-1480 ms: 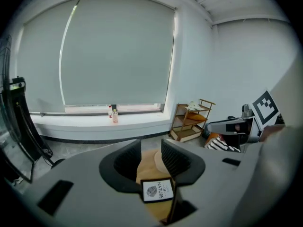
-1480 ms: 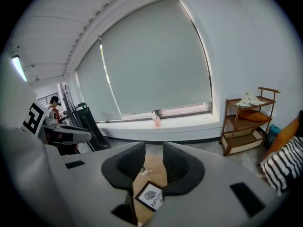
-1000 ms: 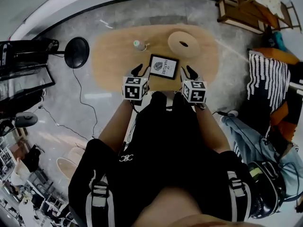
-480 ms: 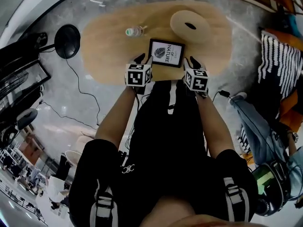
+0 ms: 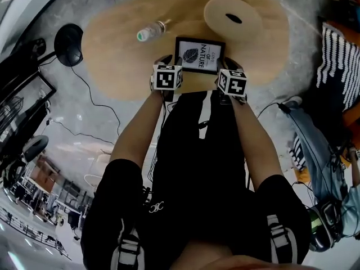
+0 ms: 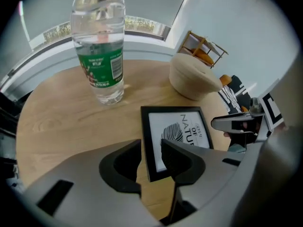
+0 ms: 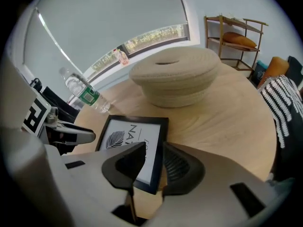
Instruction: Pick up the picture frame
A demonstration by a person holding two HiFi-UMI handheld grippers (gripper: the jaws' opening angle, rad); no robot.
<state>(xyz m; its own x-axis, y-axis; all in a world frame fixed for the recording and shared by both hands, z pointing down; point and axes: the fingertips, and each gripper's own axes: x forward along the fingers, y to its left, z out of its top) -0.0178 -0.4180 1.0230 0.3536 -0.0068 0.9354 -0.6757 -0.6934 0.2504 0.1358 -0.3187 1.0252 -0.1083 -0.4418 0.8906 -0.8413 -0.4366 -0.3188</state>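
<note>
- Now that both have slid forward, the left gripper [image 6: 151, 156] straddles the left edge of the picture frame [image 5: 199, 55] and the right gripper [image 7: 154, 162] its right edge. Both sets of jaws are slightly apart, clamping nothing.
- The frame lies flat on the table [image 5: 124, 61] — squeezing comes next.

The left gripper [image 6: 150, 148] hides the near edge of the picture frame [image 6: 180, 124], and the small words on its print are too tiny to read.
</note>
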